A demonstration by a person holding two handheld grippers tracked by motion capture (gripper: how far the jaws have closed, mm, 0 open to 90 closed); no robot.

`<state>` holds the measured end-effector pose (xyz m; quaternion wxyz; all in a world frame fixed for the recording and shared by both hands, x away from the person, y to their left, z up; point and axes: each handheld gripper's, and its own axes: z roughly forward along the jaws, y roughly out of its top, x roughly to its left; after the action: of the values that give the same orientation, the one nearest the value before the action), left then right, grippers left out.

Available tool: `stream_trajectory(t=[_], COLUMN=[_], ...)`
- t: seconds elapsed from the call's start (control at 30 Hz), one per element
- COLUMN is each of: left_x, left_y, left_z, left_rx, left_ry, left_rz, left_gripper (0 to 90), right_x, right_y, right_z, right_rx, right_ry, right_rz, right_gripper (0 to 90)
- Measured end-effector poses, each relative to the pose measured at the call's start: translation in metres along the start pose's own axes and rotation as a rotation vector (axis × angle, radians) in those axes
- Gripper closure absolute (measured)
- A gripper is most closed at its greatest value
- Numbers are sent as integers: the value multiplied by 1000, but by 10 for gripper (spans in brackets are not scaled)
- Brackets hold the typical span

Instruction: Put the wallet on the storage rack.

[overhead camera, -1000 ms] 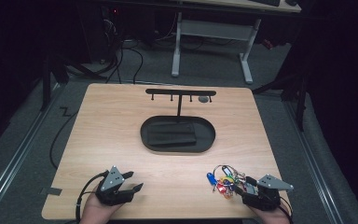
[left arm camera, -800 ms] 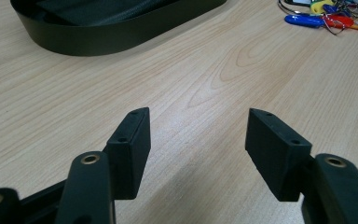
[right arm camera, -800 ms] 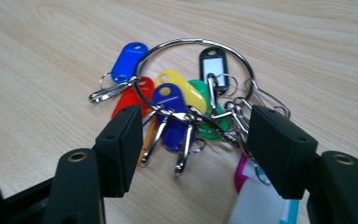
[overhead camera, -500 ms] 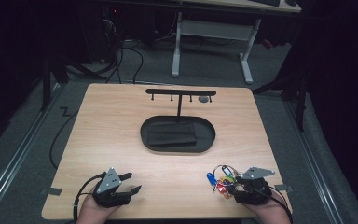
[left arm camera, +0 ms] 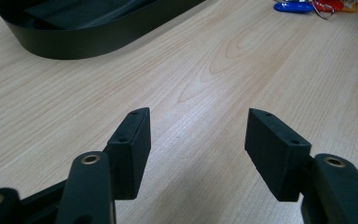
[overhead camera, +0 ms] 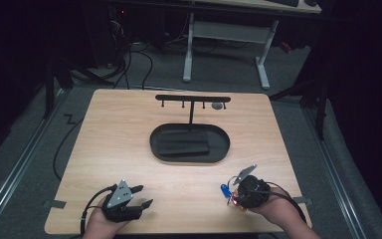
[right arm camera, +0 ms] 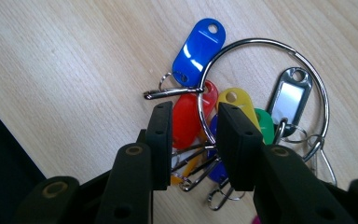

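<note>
A large metal key ring point(right arm camera: 261, 44) lies on the wooden table point(overhead camera: 129, 124) carrying coloured tags: a blue tag point(right arm camera: 198, 44), a red one point(right arm camera: 186, 119), yellow, green and a clear one. My right gripper point(right arm camera: 193, 109) points steeply down over it, jaws apart, straddling the ring's wire and the red tag. From above, the right gripper point(overhead camera: 235, 196) covers most of the bunch, leaving the blue tag point(overhead camera: 225, 189) peeking out. My left gripper point(overhead camera: 143, 196) rests at the front left, open and holding nothing; in its own view the left gripper point(left arm camera: 198, 116) faces bare wood.
A black oval tray point(overhead camera: 154, 144) with a dark folded item inside sits mid-table; its wall point(left arm camera: 88, 39) is in the left gripper view. A black T-shaped hook rack point(overhead camera: 193, 98) rises behind it. Cables trail from both grippers. The table's front edge is close to both hands.
My right gripper has shifted left and tipped downward onto the key bunch, hiding most of it in the high view. The left gripper has stayed put.
</note>
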<state>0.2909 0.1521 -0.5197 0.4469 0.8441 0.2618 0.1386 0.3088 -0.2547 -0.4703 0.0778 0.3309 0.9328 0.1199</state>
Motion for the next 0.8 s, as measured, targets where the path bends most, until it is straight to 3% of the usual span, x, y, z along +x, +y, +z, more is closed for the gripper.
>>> stream_trajectory(t=[0.37, 0.4, 0.43, 0.53, 0.8], left_x=[-2, -3, -3, -5, -5], left_y=[1, 1, 1, 1, 2], left_z=[2, 2, 2, 3, 3], left_rx=[11, 14, 14, 17, 20], left_ry=[-9, -9, -9, -12, -22], left_rz=[22, 33, 33, 46, 56], left_gripper=[413, 418, 417, 418, 418], right_x=[-5, -5, -5, -8, -12], right_y=[23, 28, 28, 35, 46], right_z=[10, 14, 14, 21, 26], right_rx=[172, 210, 210, 278, 336], right_ry=[37, 45, 45, 62, 107], right_rz=[-98, -124, -124, -150, -161], right_gripper=[711, 713, 713, 726, 762])
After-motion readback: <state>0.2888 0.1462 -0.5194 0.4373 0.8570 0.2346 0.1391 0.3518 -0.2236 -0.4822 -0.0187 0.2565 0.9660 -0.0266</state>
